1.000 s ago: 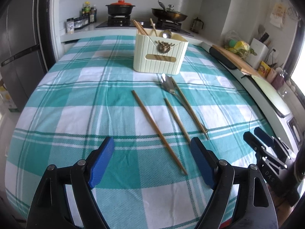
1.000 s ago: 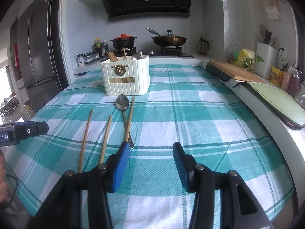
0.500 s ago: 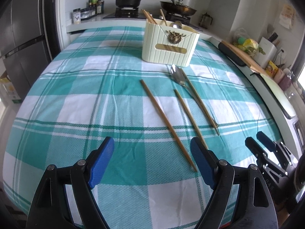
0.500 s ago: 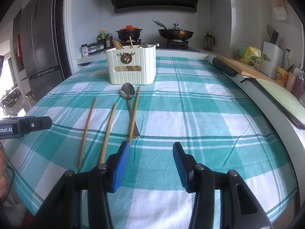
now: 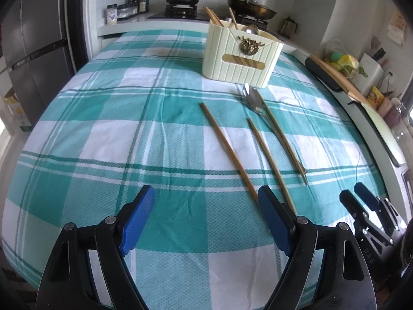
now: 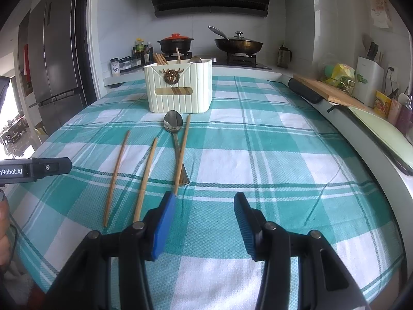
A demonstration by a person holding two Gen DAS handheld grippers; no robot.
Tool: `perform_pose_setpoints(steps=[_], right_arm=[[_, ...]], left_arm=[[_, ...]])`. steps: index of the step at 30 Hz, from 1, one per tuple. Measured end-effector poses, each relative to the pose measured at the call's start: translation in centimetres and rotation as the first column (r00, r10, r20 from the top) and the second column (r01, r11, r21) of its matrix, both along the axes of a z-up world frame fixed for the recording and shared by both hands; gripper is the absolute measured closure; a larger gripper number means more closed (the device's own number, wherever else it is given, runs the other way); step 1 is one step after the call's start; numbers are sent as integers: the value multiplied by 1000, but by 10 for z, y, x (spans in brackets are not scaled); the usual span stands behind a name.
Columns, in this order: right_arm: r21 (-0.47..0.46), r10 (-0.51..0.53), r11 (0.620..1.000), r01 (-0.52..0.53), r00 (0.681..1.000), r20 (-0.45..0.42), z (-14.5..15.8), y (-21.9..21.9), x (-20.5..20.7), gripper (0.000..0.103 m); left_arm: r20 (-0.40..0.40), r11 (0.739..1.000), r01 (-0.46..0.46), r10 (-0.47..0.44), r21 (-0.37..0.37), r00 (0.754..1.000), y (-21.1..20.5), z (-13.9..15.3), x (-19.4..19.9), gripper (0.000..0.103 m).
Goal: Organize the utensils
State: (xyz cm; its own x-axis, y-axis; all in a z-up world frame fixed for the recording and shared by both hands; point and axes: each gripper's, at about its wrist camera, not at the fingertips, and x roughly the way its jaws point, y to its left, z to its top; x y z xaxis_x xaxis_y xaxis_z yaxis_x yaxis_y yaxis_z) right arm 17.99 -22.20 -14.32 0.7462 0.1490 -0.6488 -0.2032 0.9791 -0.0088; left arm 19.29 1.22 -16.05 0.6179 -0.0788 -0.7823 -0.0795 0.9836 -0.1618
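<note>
Both grippers hover open and empty over the checked counter (image 6: 284, 160). Three chopsticks (image 6: 147, 175) and a spoon (image 6: 173, 122) lie ahead of the right gripper (image 6: 204, 222), toward its left finger; the cream holder (image 6: 178, 87) stands beyond. The thin sticks could roll or slip from the pads (image 6: 162, 230), and the rightmost chopstick lies over the spoon handle. The left gripper (image 5: 206, 222) hides one stick's near end.

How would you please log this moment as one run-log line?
phase: approach | left gripper: open, empty | right gripper: open, empty | on tablecloth: three chopsticks, spoon | holder: upright, holds utensils
</note>
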Motion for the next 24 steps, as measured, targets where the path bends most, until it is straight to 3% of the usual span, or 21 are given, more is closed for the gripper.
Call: perform_pose_setpoints(steps=[24], right_arm=[[14, -19, 1000, 19, 1000, 6, -5, -9, 3, 55]], left_arm=[[-35, 999, -37, 37, 13, 999, 6, -13, 12, 20]])
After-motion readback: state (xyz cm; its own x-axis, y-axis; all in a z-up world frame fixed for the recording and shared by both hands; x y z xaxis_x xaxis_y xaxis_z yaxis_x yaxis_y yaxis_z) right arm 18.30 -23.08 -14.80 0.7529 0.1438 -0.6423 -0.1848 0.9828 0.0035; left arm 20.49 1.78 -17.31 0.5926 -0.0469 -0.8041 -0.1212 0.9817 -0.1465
